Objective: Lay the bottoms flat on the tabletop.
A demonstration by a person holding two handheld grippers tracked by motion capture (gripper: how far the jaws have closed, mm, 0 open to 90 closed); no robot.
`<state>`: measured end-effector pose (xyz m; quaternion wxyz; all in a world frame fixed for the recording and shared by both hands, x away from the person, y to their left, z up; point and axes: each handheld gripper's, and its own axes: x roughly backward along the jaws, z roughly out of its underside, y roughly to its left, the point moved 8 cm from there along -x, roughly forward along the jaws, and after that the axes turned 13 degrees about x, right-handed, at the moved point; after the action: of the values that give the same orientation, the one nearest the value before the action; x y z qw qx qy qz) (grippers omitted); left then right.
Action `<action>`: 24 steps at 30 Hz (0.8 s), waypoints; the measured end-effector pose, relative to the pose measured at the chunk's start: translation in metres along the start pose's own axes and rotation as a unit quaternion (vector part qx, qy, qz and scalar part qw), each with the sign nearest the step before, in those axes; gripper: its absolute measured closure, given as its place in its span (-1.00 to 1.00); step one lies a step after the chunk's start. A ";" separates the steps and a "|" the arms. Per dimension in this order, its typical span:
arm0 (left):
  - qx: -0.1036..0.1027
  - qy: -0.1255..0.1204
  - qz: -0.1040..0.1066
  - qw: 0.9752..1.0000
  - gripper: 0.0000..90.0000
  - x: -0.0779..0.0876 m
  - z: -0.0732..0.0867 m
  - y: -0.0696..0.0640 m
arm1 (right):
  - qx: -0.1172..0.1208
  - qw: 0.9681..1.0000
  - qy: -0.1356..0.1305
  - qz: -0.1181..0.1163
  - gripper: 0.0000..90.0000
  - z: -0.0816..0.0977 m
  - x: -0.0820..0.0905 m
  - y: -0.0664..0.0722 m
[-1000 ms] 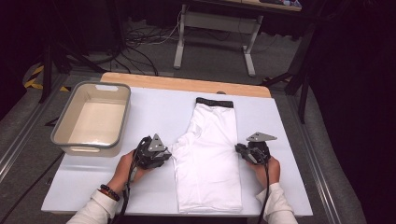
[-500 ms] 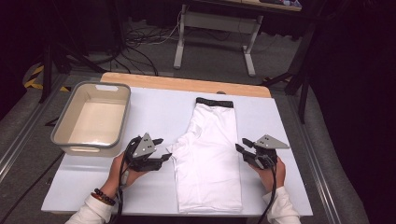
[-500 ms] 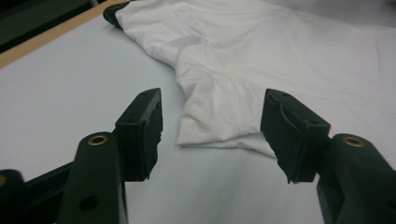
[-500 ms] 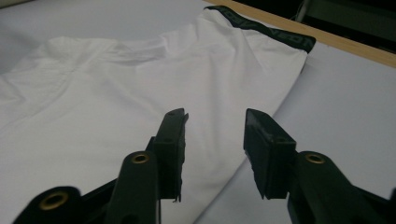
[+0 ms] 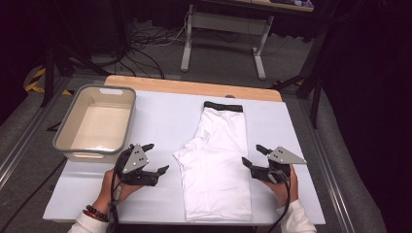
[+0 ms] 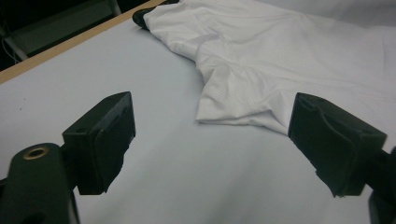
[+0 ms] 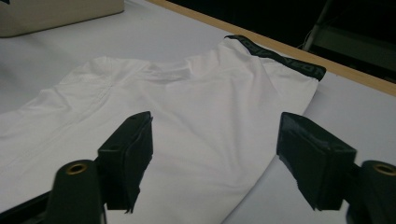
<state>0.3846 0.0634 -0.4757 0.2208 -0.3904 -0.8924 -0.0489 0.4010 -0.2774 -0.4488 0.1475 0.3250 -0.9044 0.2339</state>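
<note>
Your left gripper [image 5: 156,158] sits at nine o'clock of the folded white shorts [image 5: 216,165], jaws just spread wide, nothing between them; your right gripper [image 5: 253,155] at three o'clock likewise opened, empty; the shorts lie flat mid-table [image 5: 165,116].

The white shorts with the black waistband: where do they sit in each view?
High view: white shorts lie flat at centre, black waistband at the far end.
Left gripper view: upper right, a hem corner pointing toward the open tool.
Right gripper view: across the middle, beyond the open tool.
Shared landmark: the waistband by the table's wooden edge.
</note>
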 end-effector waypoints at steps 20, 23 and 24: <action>0.023 0.032 0.000 0.999 -0.77 0.019 0.035 -0.011 | -0.010 1.000 0.011 0.003 -0.79 0.030 0.021 0.010; 0.021 0.033 0.001 0.999 -0.77 0.019 0.035 -0.011 | -0.012 1.000 0.010 0.005 -0.80 0.030 0.021 0.010; 0.019 0.033 0.002 0.999 -0.77 0.018 0.035 -0.011 | -0.009 1.000 0.011 0.004 -0.80 0.030 0.020 0.011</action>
<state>0.3534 0.0771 -0.4985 0.2577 -0.3864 -0.8845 -0.0444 0.3750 -0.2963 -0.4695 0.1592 0.3174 -0.9063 0.2293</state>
